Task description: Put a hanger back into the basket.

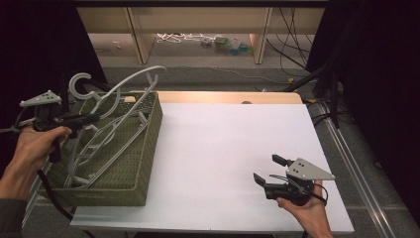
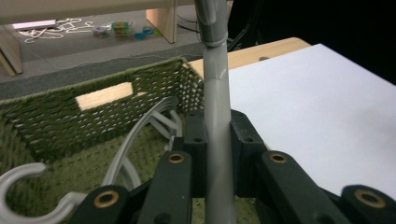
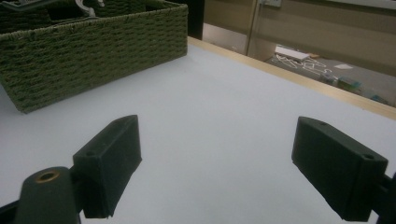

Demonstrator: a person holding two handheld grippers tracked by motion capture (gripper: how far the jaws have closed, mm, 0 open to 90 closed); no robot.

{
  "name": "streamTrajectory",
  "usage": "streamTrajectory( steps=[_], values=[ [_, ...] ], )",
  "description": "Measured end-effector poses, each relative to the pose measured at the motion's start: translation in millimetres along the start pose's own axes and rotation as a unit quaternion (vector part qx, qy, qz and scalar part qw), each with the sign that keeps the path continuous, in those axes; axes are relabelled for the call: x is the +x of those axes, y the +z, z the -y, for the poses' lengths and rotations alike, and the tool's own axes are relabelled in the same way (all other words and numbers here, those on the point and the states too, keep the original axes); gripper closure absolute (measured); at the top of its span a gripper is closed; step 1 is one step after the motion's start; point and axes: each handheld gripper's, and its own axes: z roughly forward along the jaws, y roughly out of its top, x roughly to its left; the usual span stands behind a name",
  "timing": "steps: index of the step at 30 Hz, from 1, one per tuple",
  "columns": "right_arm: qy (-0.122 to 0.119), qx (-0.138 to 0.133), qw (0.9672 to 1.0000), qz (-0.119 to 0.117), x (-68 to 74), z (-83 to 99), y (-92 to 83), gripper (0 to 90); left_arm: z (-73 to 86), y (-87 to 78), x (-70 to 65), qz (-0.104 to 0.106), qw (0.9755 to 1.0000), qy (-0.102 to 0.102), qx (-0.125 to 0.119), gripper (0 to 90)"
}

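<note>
The table [image 1: 218,148] has a flat white top. A strip of light wood [image 1: 228,96] runs along its far edge. A green woven basket [image 1: 131,163] sits right on the white top, at the left edge. It reaches from near the far left corner almost to the near left corner. Its bottom rests flat on the table. The basket has an opening cut in its far wall as a handle. The right side of the table is bare white.
</note>
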Motion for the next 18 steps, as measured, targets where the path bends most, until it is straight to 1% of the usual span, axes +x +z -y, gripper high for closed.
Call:
streamTrajectory(
  steps=[1,2,3,4,6,10,12,13,14,17,18],
  values=[
    [0.002,-0.002,1.0000,-0.002,0.2,0.6,0.9,16.6,1.8,0.0,2.2,-0.002,1.0000,0.001,0.000,79.4],
    [0.003,0.004,1.0000,-0.004,0.5,0.5,0.3,16.6,3.6,0.2,4.1,-0.002,1.0000,-0.002,0.000,79.3],
    [0.006,0.008,0.9999,-0.007,1.4,0.5,0.0,16.6,5.1,0.1,5.8,-0.004,1.0000,0.000,0.001,79.3],
    [-0.002,0.003,1.0000,-0.002,0.8,0.4,0.6,16.7,6.5,-0.2,7.0,-0.006,1.0000,0.002,0.004,79.3],
    [-0.001,0.000,1.0000,-0.004,0.6,0.6,1.5,16.7,10.2,0.0,9.0,-0.006,1.0000,0.000,0.006,79.3],
    [0.001,0.001,1.0000,-0.004,0.7,0.8,1.7,16.6,18.1,0.9,14.2,-0.013,0.9997,0.007,0.017,79.4],
    [0.000,0.004,1.0000,-0.004,0.5,0.5,0.8,16.6,22.8,-0.4,18.3,-0.017,0.9996,0.003,0.021,79.3],
    [-0.003,0.012,0.9999,-0.002,0.2,0.0,-0.9,16.7,25.1,-1.3,19.7,-0.019,0.9995,0.002,0.024,79.4],
    [0.000,-0.002,1.0000,-0.005,0.3,0.5,1.3,16.7,27.4,-1.5,21.3,-0.018,0.9995,0.002,0.025,79.4],
    [0.001,0.000,1.0000,-0.001,-0.8,0.6,2.1,16.6,31.3,-2.4,24.5,-0.025,0.9991,0.001,0.033,79.3],
    [0.004,0.000,1.0000,-0.007,-0.7,1.0,2.4,16.7,32.2,-2.4,25.7,-0.023,0.9992,0.001,0.033,79.3]
  ],
)
